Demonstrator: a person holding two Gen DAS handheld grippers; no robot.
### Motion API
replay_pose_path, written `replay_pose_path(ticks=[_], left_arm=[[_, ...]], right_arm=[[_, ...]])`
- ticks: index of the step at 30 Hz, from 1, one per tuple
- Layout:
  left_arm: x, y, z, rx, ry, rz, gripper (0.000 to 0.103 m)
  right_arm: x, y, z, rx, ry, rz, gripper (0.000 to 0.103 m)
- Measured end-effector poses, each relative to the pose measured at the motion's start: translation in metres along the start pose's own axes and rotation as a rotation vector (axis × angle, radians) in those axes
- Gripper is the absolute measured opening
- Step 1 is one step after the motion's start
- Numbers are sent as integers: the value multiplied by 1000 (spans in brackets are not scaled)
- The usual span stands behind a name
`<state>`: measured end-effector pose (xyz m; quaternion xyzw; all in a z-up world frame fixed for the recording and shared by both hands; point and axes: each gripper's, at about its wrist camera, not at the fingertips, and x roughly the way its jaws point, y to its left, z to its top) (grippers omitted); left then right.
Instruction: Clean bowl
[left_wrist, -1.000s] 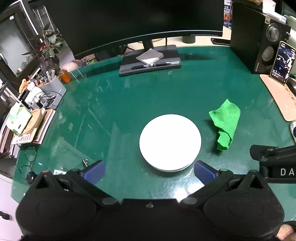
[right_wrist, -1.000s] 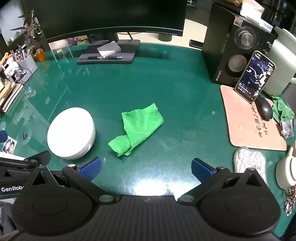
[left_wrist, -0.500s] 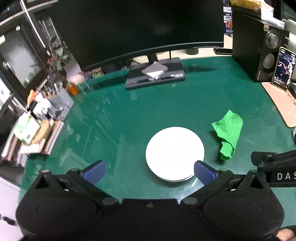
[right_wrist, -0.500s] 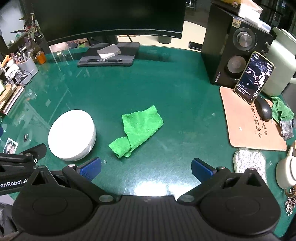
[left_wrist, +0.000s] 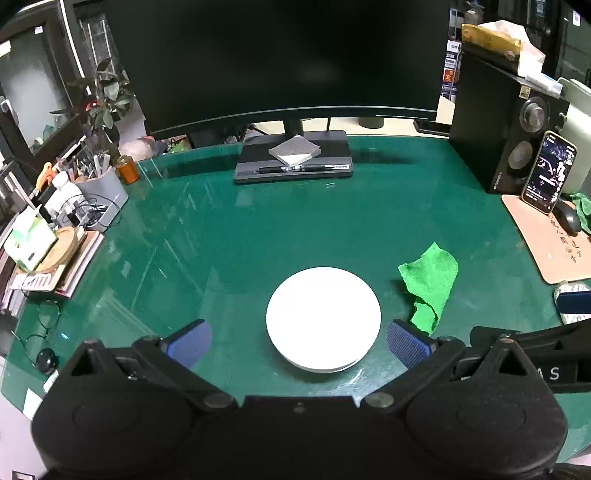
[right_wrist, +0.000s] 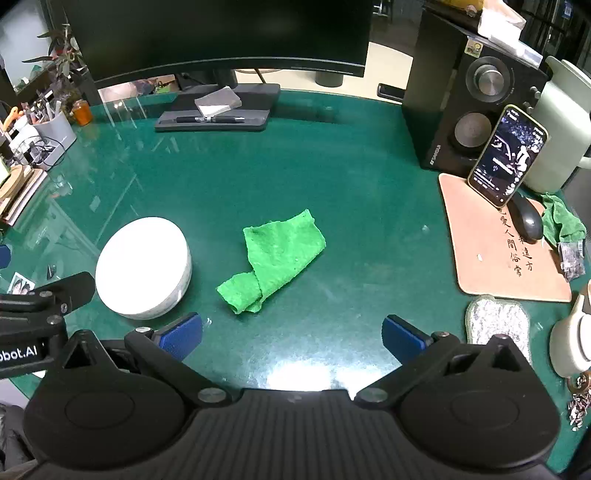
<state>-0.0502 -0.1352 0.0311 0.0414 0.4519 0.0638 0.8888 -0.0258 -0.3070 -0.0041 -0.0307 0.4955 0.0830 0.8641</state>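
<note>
A white bowl (left_wrist: 323, 317) (right_wrist: 144, 266) lies upside down on the green glass table, just ahead of my left gripper (left_wrist: 298, 341). That gripper is open, its blue pads wide apart and empty, with the bowl's near edge between them. To the bowl's right lies a crumpled green cloth (left_wrist: 430, 284) (right_wrist: 275, 258). My right gripper (right_wrist: 291, 338) hovers open and empty just short of the cloth. The left gripper's body shows at the left edge of the right wrist view.
A monitor stand with a pen and notepad (left_wrist: 293, 160) sits at the back. A speaker (right_wrist: 469, 96), a phone (right_wrist: 508, 155), a mouse on a tan pad (right_wrist: 495, 243) and a mug (right_wrist: 570, 345) crowd the right. Desk clutter and glasses (left_wrist: 40, 332) line the left edge.
The left gripper has pulled back and tilted up, so the bowl sits lower and nearer its pads and more of the monitor shows. The right gripper has barely moved. Bowl and cloth stayed put.
</note>
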Motion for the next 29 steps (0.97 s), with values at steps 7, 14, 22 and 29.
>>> replay_pose_path(ticks=[7, 14, 22, 29], left_arm=[[1, 2, -1, -4, 12, 18, 102], [5, -1, -2, 8, 35, 46, 102], [6, -1, -2, 9, 40, 55, 102], [4, -2, -2, 13, 35, 50, 102]], right_arm=[[0, 0, 0, -2, 1, 3, 103], [0, 0, -1, 6, 7, 1, 103], [1, 1, -2, 6, 11, 4, 103], [2, 0, -1, 11, 13, 4, 103]])
